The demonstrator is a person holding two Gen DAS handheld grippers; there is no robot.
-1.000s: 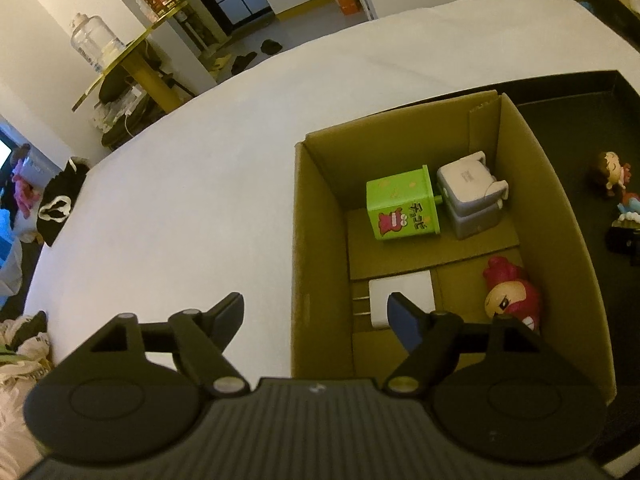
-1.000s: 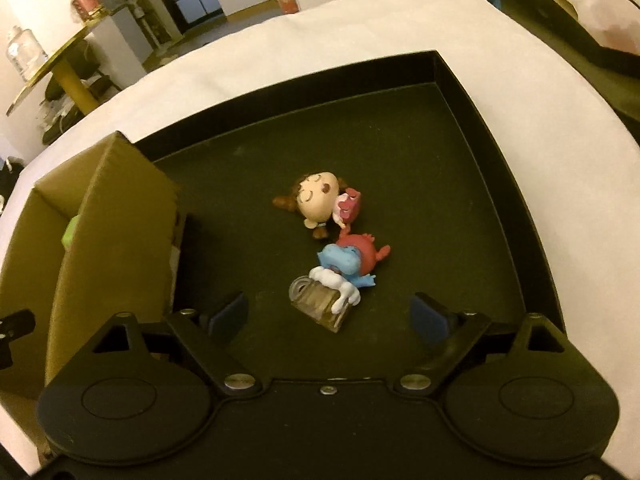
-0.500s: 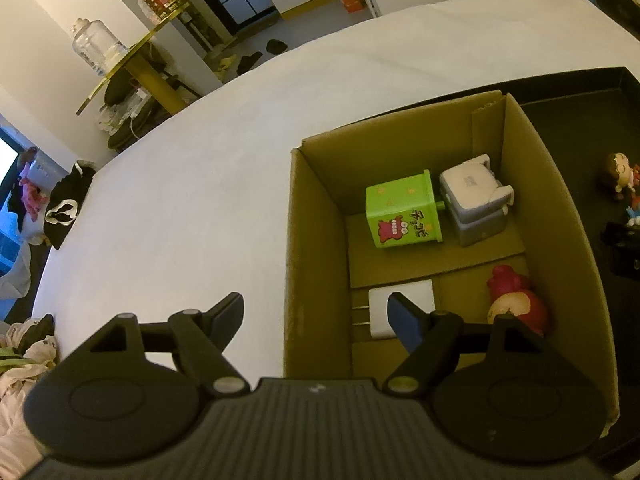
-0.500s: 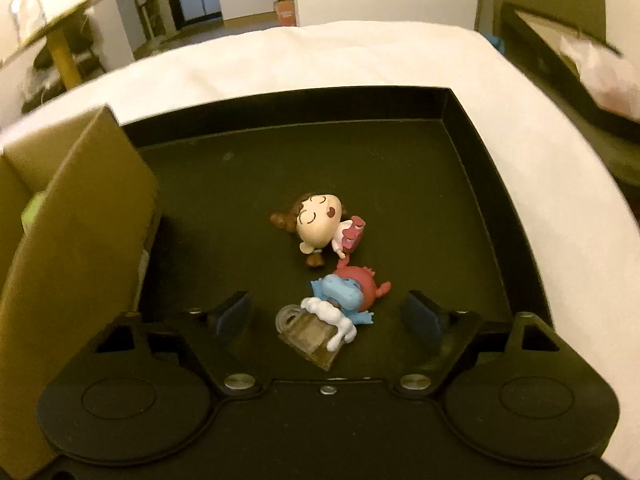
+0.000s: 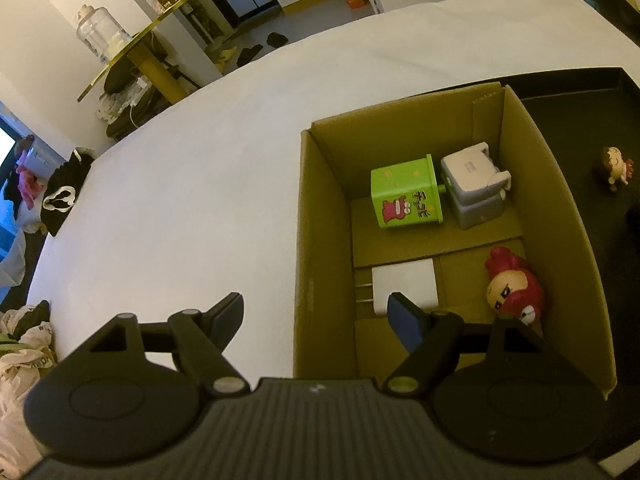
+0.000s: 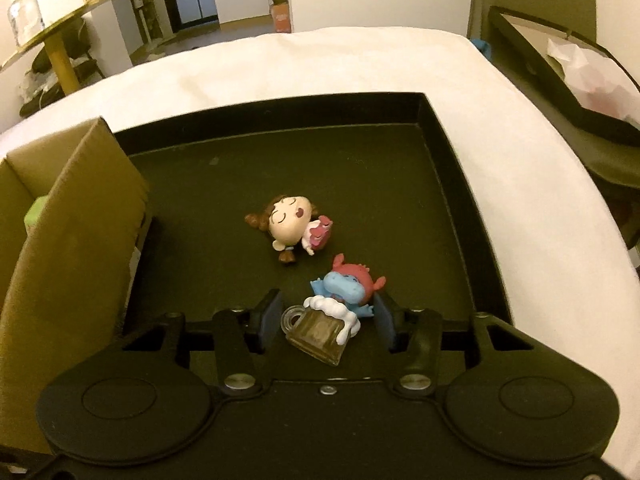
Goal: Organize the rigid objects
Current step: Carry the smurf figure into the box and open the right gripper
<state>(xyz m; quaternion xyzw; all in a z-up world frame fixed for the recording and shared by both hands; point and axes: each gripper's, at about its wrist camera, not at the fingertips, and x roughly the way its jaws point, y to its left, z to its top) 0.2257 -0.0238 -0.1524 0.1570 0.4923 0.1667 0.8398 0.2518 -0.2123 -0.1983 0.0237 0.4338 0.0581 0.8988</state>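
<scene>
Blue figure [image 6: 346, 288] with beer mug [image 6: 318, 332] lies in the black tray [image 6: 452, 184], between the fingers of the right gripper [image 6: 326, 322]; jaws apart, contact not clear. Girl figure [image 6: 290, 222] lies just beyond it. Cardboard box [image 5: 556, 216] stands at the tray's left, holding green cube [image 5: 404, 196], grey block [image 5: 474, 190], white charger [image 5: 404, 284], red figure [image 5: 514, 290]. Left gripper [image 5: 316, 318] hangs open over the box's near-left wall. White cloth [image 5: 200, 184] lies under all.
</scene>
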